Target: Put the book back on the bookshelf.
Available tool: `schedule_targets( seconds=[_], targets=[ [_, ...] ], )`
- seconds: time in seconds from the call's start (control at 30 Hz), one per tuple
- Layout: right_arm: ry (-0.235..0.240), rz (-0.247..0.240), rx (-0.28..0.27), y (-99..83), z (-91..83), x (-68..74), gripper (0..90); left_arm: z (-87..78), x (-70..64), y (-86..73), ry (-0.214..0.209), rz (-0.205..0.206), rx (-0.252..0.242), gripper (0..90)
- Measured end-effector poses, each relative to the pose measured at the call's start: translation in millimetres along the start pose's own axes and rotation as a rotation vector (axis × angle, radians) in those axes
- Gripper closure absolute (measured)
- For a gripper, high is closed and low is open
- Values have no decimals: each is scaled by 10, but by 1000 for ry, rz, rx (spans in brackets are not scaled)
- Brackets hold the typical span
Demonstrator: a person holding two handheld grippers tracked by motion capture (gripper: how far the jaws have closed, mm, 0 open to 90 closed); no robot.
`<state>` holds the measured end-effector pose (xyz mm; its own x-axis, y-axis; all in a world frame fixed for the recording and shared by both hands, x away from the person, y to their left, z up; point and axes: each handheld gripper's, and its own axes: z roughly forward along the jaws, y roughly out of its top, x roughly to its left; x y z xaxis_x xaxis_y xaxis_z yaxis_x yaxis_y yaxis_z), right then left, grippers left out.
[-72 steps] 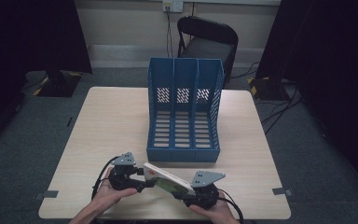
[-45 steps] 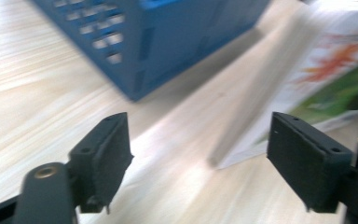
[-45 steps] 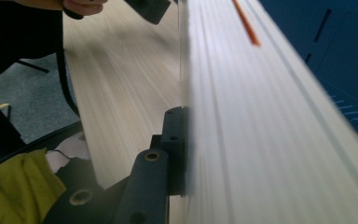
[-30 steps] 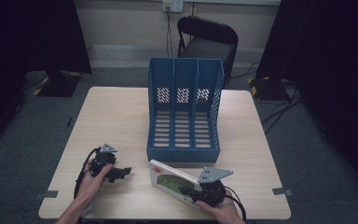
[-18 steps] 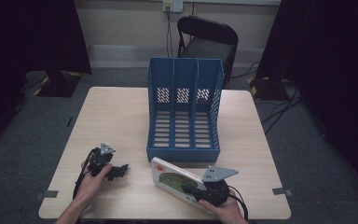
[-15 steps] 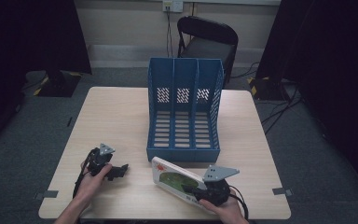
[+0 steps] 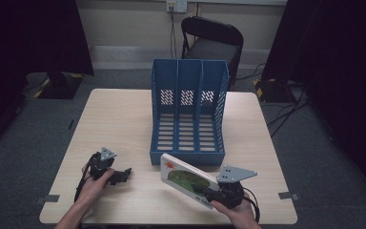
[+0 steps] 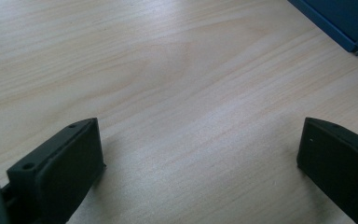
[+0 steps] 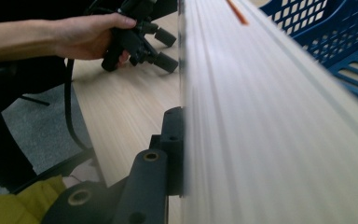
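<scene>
**Book now in one claw only**

Surface (image 7: 124, 119) first: it is a big, pale wooden top. On it stands a blue rack (image 7: 188, 112) with three slots, all with nothing in them. The rack's open front faces the person.

Next is the book (image 7: 186, 179). It is white with a green picture on its cover. It sits tilted just in front of the rack, a bit to the right, close to the rack's front lip.

A short while ago both claws were at the book. Now the left claw (image 7: 124, 172) has let go and moved off to the left. Its jaws are wide apart with just bare wood between them.

The right claw (image 7: 205, 191) is closed tight on the book's near end. So this claw alone must likely lift the book into a slot.
</scene>
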<state>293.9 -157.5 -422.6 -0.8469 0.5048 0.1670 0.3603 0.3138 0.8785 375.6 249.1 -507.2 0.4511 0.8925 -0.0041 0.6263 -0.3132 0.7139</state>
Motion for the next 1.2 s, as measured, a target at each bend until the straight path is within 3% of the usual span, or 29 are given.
schedule_targets(
  seconds=[0.67,1.2],
  targets=[
    [-74,2,-59,234,-216,-115,766,0,0,0,0,0,0,0],
    [-151,15,-105,385,-389,-311,766,1,-1,1,0,0,0,0]
  ],
)
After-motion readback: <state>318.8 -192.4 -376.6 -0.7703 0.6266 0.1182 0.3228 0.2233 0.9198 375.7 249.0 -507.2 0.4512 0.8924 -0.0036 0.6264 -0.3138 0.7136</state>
